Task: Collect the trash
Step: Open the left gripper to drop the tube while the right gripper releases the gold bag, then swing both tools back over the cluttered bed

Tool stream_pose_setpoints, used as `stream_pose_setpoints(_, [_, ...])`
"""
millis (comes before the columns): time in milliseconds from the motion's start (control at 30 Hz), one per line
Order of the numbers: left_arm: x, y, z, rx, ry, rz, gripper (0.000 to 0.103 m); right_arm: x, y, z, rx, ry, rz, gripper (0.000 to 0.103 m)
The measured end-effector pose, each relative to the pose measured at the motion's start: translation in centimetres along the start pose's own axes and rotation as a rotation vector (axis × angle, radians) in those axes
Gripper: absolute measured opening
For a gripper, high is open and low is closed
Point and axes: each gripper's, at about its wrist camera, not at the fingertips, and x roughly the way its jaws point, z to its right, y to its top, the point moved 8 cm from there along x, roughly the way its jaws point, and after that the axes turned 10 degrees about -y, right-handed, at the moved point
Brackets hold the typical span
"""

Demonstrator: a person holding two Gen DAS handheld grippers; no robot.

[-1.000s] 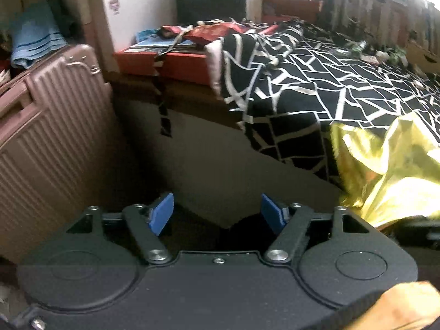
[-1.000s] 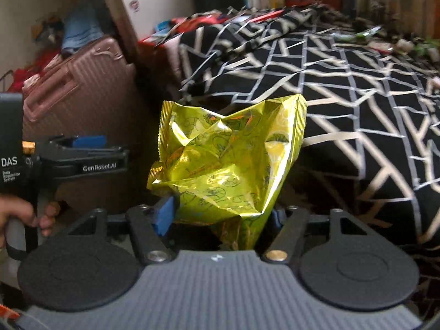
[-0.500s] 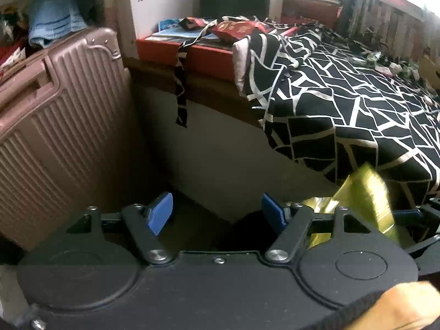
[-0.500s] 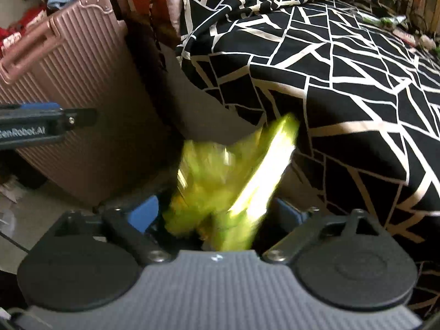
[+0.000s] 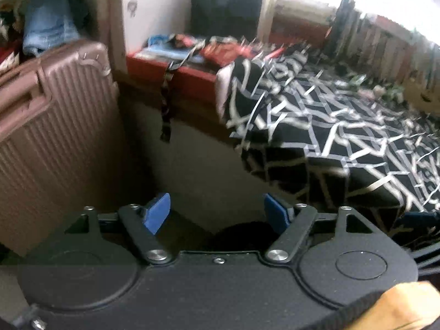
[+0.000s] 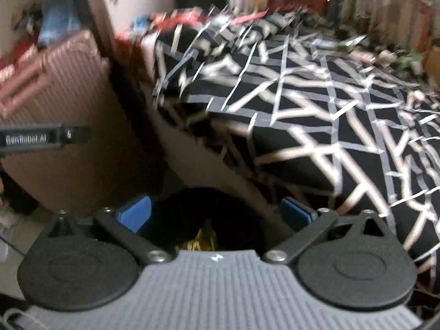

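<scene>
One bed (image 6: 316,126) – one suitcase (image 5: 55,137)

Left gripper (image 5: 217,214) and right gripper (image 6: 216,214) opening, empty.

suitcase (image 5: 52,126) is that ribbed hard plastic, rosy brown with a slight sheen. bedspread (image 6: 316,115) looks like soft matt cloth. the wrapper (image 6: 203,240) down in the dark bin (image 6: 198,214) is crinkly shiny foil. gripper pads (image 5: 158,213) are matt blue rubbery stuff
</scene>
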Motion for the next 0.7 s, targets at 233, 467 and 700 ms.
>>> stream_pose_setpoints(233, [-2.4,4.8,3.7,0.113,-0.091,0.056,0.076,-5.0,4.4,3.9,0.115,-0.08,0.159,0.103])
stream_pose_setpoints(467, [-5.3,10.7,9.1,0.218,-0.193,0.132,0.076,-10.3,9.4,7.7,0.199,-0.079,0.286,0.103])
stream_pose_setpoints(700, [-7.8,18.3,16.0,0.308,-0.314,0.235,0.076,-15.5,16.3,12.4,0.268,-0.06,0.407,0.103])
